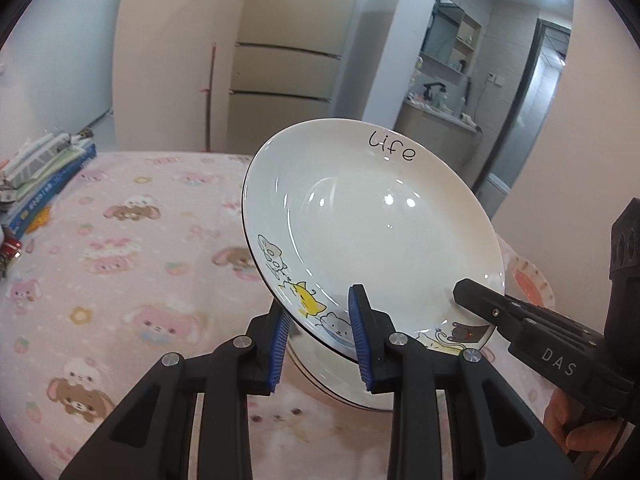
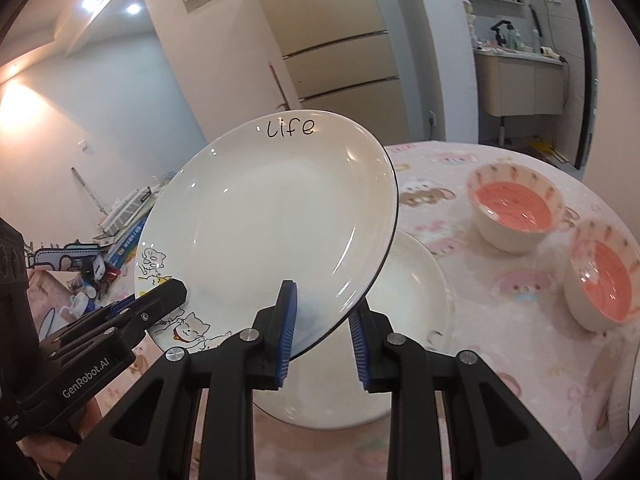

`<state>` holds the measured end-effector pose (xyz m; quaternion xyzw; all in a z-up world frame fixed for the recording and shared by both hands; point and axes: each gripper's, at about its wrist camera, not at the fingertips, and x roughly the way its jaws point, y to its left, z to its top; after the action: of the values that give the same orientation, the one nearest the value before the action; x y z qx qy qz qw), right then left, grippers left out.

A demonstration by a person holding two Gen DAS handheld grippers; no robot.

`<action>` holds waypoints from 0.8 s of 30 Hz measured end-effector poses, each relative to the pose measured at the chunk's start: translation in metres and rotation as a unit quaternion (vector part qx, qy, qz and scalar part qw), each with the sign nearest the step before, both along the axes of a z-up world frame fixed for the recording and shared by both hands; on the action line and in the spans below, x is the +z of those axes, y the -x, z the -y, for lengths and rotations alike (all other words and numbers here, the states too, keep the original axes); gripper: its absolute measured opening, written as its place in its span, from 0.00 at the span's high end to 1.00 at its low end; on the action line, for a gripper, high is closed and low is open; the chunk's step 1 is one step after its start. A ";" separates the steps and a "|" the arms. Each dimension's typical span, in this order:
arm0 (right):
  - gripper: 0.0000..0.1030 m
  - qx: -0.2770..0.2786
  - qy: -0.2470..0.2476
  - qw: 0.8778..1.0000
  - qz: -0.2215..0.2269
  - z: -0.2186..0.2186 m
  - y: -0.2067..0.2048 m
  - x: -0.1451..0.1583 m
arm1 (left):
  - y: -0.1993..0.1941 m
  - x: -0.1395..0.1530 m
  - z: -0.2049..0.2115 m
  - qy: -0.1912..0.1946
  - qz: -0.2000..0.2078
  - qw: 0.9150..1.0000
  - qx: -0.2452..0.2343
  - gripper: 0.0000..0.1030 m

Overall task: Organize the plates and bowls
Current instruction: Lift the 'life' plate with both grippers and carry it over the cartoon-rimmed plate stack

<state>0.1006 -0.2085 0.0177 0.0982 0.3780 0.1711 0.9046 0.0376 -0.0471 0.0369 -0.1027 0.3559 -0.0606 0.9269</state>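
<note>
A white plate (image 1: 372, 216) (image 2: 272, 216) with "Life" written on it and cartoon cats along the rim hangs tilted above the table. Both grippers hold it by its near rim. My left gripper (image 1: 320, 336) is shut on the rim beside the yellow cat, and shows in the right wrist view (image 2: 172, 292) at the plate's lower left. My right gripper (image 2: 322, 336) is shut on the rim too, and reaches in from the right in the left wrist view (image 1: 472, 300). A second white plate (image 2: 412, 284) (image 1: 352, 394) lies flat on the table just below.
Two white bowls with pink insides (image 2: 514, 212) (image 2: 604, 276) stand on the pink cartoon tablecloth (image 1: 120, 280) to the right; one (image 1: 528, 280) peeks out behind the held plate. Stacked books (image 1: 44, 176) and small clutter (image 2: 80, 272) fill the table's left edge. Another dish's rim (image 2: 634, 380) shows far right.
</note>
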 end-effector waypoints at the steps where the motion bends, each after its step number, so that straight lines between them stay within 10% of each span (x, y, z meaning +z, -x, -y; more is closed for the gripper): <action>1: 0.76 -0.004 0.002 1.000 -0.003 0.003 0.003 -0.002 | 0.001 -0.004 0.005 0.001 -0.006 1.000 -0.006 0.69; 24: 0.76 -0.032 0.030 0.998 -0.036 0.007 0.039 -0.046 | 0.027 -0.048 0.027 -0.039 -0.029 0.999 -0.021 0.69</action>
<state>0.0619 -0.2159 -0.0281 0.0892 0.4117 0.1268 0.8980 0.0109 -0.0742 -0.0114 -0.0609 0.3870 -0.0632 0.9179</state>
